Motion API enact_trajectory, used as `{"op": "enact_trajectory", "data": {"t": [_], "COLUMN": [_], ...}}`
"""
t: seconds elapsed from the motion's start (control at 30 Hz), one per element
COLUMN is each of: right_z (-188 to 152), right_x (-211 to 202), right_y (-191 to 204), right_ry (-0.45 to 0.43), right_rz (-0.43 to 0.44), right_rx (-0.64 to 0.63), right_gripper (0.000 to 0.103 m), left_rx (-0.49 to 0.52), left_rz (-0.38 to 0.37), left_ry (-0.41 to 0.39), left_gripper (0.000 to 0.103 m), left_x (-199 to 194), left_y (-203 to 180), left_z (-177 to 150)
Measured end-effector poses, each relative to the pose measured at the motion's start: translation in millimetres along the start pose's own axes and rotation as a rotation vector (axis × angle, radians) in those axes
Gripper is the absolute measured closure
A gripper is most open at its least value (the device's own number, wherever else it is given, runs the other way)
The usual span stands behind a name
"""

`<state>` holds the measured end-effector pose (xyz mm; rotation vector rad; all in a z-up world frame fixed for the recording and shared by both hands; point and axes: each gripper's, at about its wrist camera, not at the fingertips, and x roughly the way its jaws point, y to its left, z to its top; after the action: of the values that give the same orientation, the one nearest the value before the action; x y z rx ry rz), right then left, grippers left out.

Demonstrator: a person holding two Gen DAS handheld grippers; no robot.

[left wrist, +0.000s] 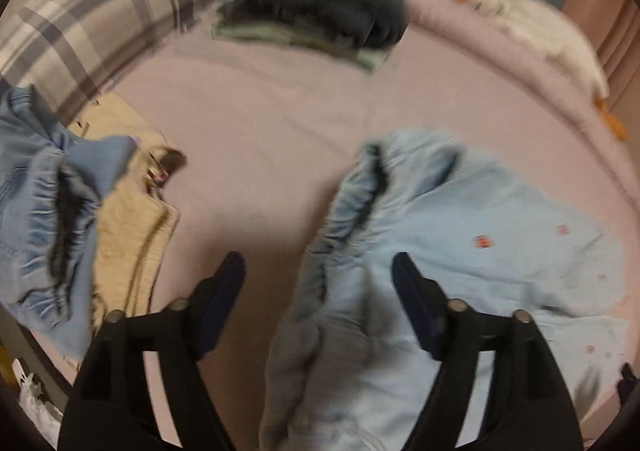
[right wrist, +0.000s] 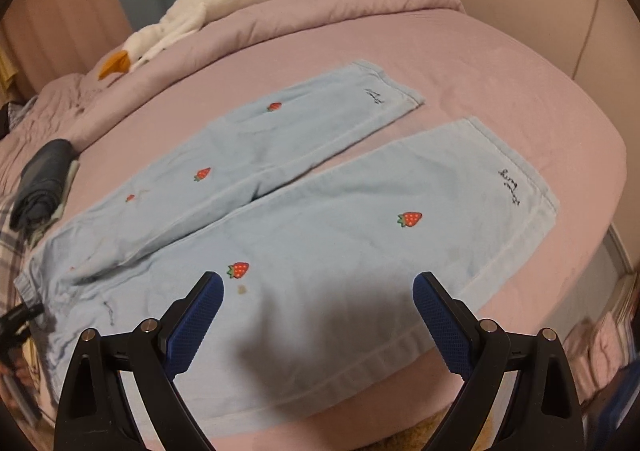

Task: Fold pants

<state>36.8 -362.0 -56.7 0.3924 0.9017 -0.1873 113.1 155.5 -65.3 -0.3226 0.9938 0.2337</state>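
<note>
The light blue pants [right wrist: 304, 219] lie spread flat on the pink bed [right wrist: 500, 63], both legs stretched apart in a narrow V with their hems toward the far side, small strawberry [right wrist: 410, 219] motifs scattered over the cloth and dark stitched lettering near each hem. In the left wrist view the gathered elastic waistband [left wrist: 352, 219] of the pants [left wrist: 460, 235] is bunched and runs up between the fingers. The left gripper [left wrist: 320, 271] stands wide, its dark pads on either side of the waistband; motion blur hides whether a pad touches the cloth, and nothing is clamped. The right gripper [right wrist: 318, 283] is also spread wide, hovering over the near leg and casting a shadow on it, with nothing between its blue pads. Farther out, a pile of dark folded clothes [left wrist: 324, 7] sits on the bed beside a plaid cloth [left wrist: 100, 11]. Another blue denim garment [left wrist: 44, 211] and a beige garment [left wrist: 132, 231] lie at the left edge. A white plush goose [right wrist: 208, 3] with orange bill and feet rests along the rolled quilt at the far side.
</note>
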Motion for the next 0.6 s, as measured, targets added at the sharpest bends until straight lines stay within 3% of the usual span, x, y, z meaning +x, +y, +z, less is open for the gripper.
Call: {"op": "enact_trajectory", "data": {"t": [0.1, 0.3, 0.4, 0.47, 0.6], "right_z": [7.3, 66.4, 104.8, 129.3, 165.6], "right_x": [-1.8, 5.5, 32.8, 61.3, 119.4], "right_y": [7.3, 54.7, 77.2, 84.9, 97.6], "right_ry": [0.0, 0.019, 0.071, 0.133, 0.174], "right_rz": [0.025, 0.25, 0.274, 0.285, 0.102], "right_rx": [-0.01, -0.062, -0.04, 0.036, 0.116], "right_gripper": [0.007, 0.007, 0.007, 0.007, 0.007], "left_rx": [-0.07, -0.059, -0.042, -0.036, -0.059], "left_rz": [-0.077, -0.311, -0.298, -0.308, -0.321], "left_ry": [-0.077, -0.108, -0.06, -0.026, 0.014], "left_gripper": [0.005, 0.004, 0.006, 0.009, 0.01], "left_x": [-34.2, -53.6, -44.8, -34.1, -23.8], "left_y": [-0.2, -42.7, -67.4, -79.8, -78.8], "left_z": [-2.4, -1.8, -3.8, -8.4, -13.2]}}
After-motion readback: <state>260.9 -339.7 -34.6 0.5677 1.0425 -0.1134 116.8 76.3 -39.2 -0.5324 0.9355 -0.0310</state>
